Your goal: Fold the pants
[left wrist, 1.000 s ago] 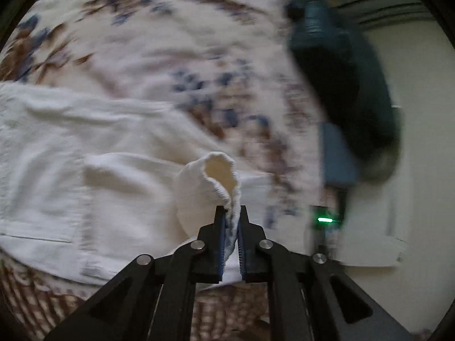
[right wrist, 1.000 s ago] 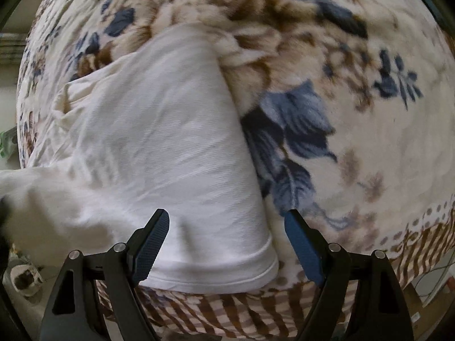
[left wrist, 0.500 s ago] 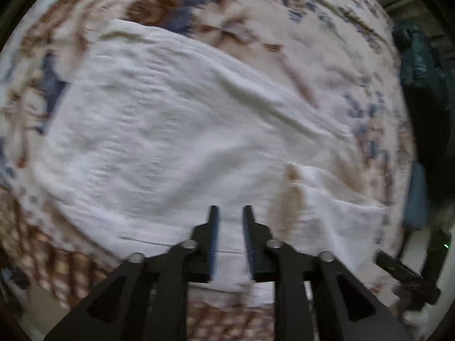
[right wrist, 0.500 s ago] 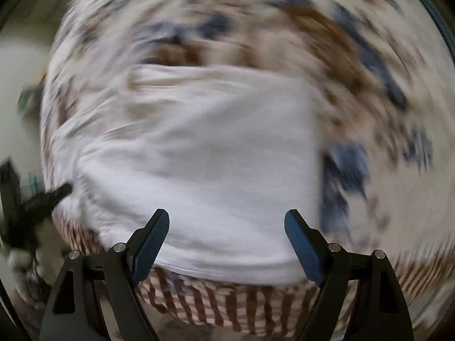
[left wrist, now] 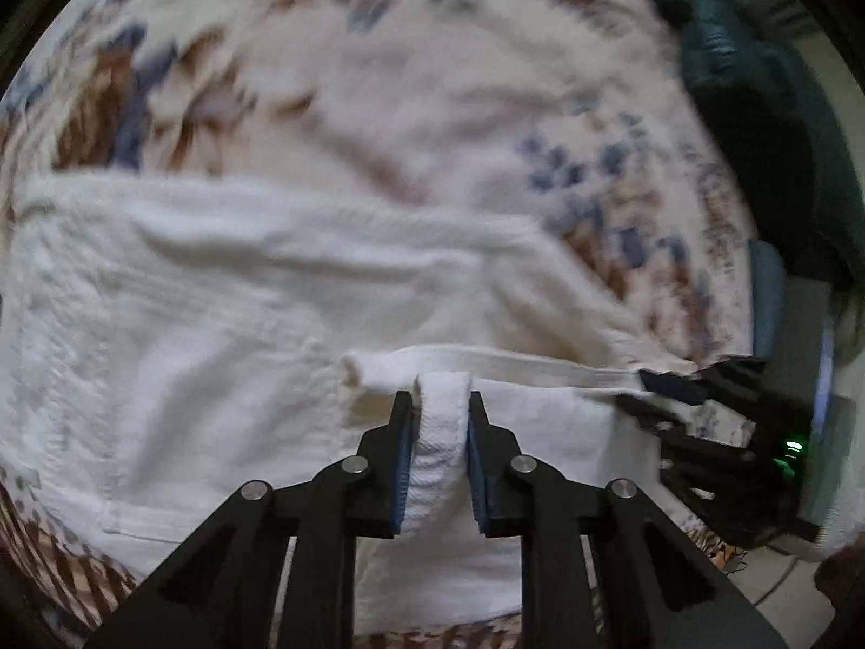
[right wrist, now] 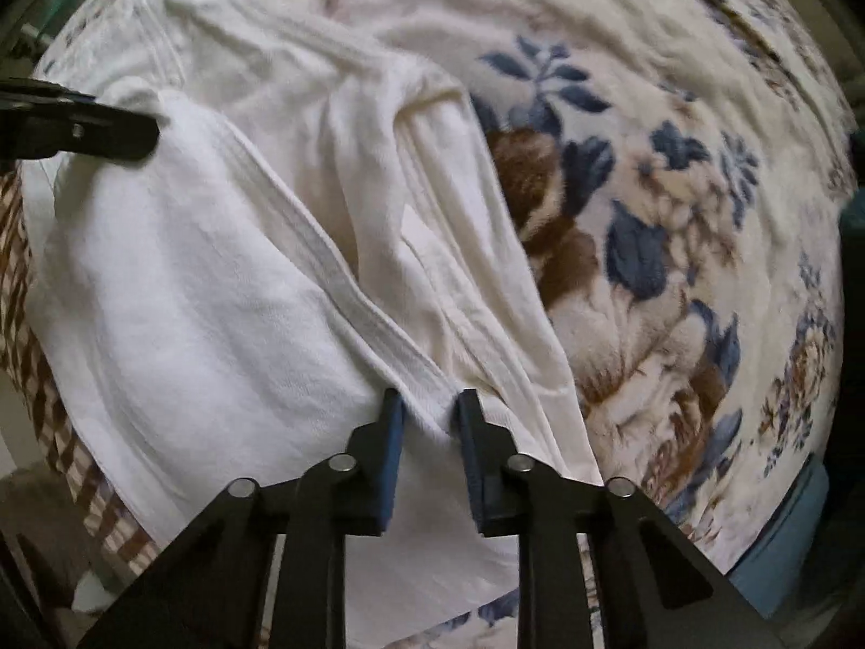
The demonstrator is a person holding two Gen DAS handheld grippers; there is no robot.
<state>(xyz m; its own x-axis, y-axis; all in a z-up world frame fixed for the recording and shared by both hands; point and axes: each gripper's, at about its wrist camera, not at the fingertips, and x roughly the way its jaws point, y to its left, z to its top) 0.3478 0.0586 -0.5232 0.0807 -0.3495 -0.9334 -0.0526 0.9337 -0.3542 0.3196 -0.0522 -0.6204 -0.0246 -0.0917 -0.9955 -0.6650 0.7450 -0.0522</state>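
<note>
Both grippers are clamped on the same hemmed edge of the white pants [right wrist: 227, 292], and that shared edge is what the next move turns on. Seen from the left wrist camera, the left gripper [left wrist: 440, 411] has its 2 blue-padded fingers [left wrist: 403, 449] closed on a thick bunched roll of the hem, which stands up between them. From there the edge runs taut to the right, straight to the right gripper [left wrist: 657, 384], which pinches it near that view's right side. In the right wrist view, the right gripper [right wrist: 424, 414] grips a flat seamed band, and the band stretches away up and left to the left gripper [right wrist: 146, 127] at the far left.

So the held edge's long axis lies from 1 gripper to the other, with neither nearer to it. Beyond and below it, the rest of the pants lies spread on the floral blanket [right wrist: 676, 227], with the near part draping over the bed's checked border [right wrist: 27, 216]. Judging by this, the fold calls for both hands to travel together, keeping the edge level and tight so the cloth lands square.
</note>
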